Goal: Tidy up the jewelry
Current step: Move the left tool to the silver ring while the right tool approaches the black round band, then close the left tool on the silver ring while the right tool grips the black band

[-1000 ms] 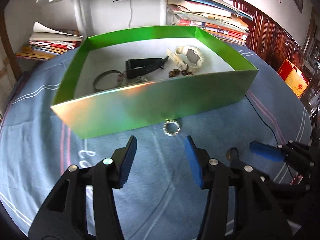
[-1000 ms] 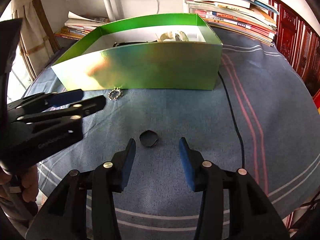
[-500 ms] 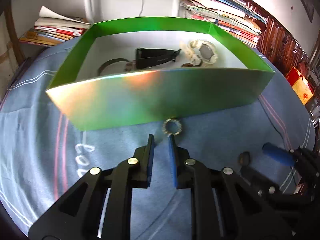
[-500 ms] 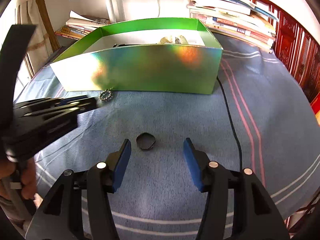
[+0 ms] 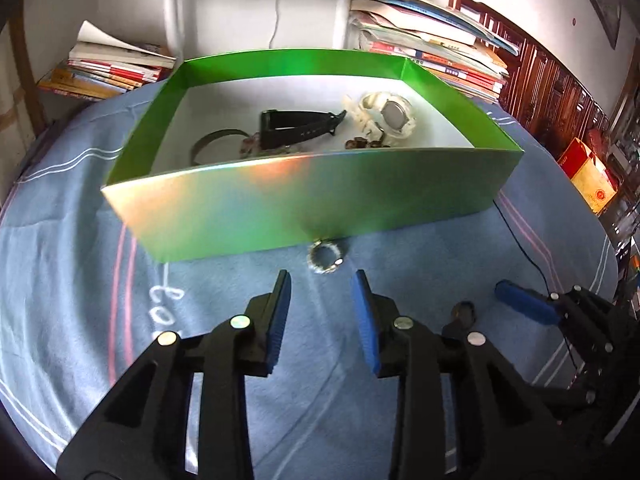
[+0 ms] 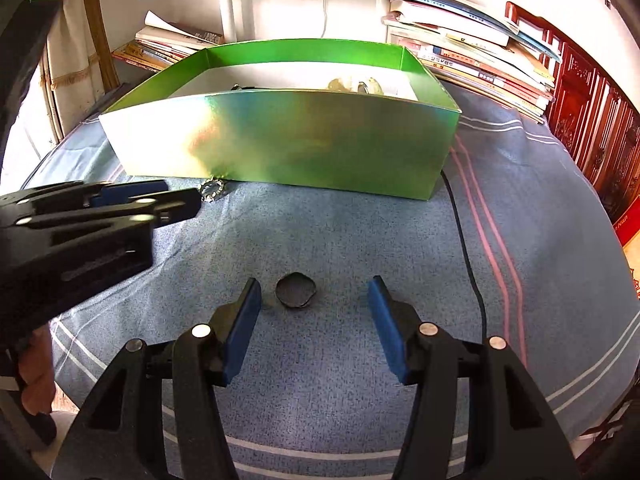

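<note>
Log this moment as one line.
left hand-held gripper: open, jaws just opening, short of silver ring | right hand-held gripper: open behind black ring

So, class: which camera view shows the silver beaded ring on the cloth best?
The left wrist view: the silver beaded ring lies whole just ahead of the open left gripper. In the right wrist view the ring is smaller, off to the side, partly hidden by that gripper.

Box (image 5: 304, 208): you see glossy green walls with a rainbow sheen, white floor inside.
Cloth (image 6: 360, 236): your table cover is blue-grey, striped in white and pink.
Gripper pads (image 6: 244, 328): yours are bright blue on black arms.
Ring (image 5: 325, 257): silvery, sparkling.
Small loop (image 6: 296, 291): black.
Watch strap (image 5: 300, 128): black.
Round watch (image 5: 390, 114): cream, grey face.
</note>
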A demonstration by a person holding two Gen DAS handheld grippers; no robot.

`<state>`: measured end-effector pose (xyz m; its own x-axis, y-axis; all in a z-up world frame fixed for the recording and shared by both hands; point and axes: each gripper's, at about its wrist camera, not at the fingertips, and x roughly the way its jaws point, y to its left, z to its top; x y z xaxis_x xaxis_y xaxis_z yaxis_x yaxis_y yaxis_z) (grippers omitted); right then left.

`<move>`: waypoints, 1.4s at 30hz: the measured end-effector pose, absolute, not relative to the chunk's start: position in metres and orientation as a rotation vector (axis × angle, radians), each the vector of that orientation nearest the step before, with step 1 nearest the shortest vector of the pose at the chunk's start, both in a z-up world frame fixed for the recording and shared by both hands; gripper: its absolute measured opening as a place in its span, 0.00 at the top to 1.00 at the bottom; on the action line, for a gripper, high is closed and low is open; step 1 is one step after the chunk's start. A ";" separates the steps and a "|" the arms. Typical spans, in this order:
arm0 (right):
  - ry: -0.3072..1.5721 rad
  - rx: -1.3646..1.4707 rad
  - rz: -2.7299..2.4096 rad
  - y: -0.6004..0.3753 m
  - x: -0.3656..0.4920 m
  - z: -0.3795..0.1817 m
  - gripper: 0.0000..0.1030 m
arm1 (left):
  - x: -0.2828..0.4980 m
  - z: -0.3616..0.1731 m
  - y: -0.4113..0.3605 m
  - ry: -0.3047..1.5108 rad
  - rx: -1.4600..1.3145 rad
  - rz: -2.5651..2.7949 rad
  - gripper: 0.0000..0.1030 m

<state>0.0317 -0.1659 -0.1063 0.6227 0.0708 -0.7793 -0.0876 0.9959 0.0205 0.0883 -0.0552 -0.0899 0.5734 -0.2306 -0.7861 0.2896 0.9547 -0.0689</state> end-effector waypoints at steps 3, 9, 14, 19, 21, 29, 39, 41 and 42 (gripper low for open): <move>0.883 -0.021 0.091 -0.167 0.031 -0.107 0.46 | 0.094 -0.094 -0.064 0.929 0.059 -0.306 0.69; 0.872 -0.018 0.085 -0.168 0.031 -0.107 0.47 | 0.100 -0.102 -0.055 0.936 0.019 -0.275 0.92; 0.869 -0.011 0.075 -0.171 0.031 -0.107 0.59 | 0.090 -0.102 -0.038 0.932 0.019 -0.263 0.96; 0.866 -0.012 0.078 -0.167 0.031 -0.105 0.81 | 0.082 -0.101 -0.021 0.943 -0.012 -0.255 0.96; 0.866 0.009 0.066 -0.171 0.034 -0.106 0.81 | 0.083 -0.101 -0.020 0.948 -0.035 -0.268 0.92; 0.855 0.007 0.026 -0.174 0.037 -0.106 0.78 | 0.089 -0.096 -0.052 0.920 0.000 -0.302 0.59; 0.845 0.015 0.034 -0.175 0.036 -0.106 0.82 | 0.096 -0.102 -0.057 0.909 0.022 -0.279 0.91; 0.845 0.021 0.043 -0.175 0.036 -0.106 0.81 | 0.092 -0.103 -0.049 0.908 0.022 -0.277 0.99; 0.845 0.022 0.045 -0.175 0.037 -0.106 0.81 | 0.089 -0.103 -0.044 0.906 0.018 -0.279 0.99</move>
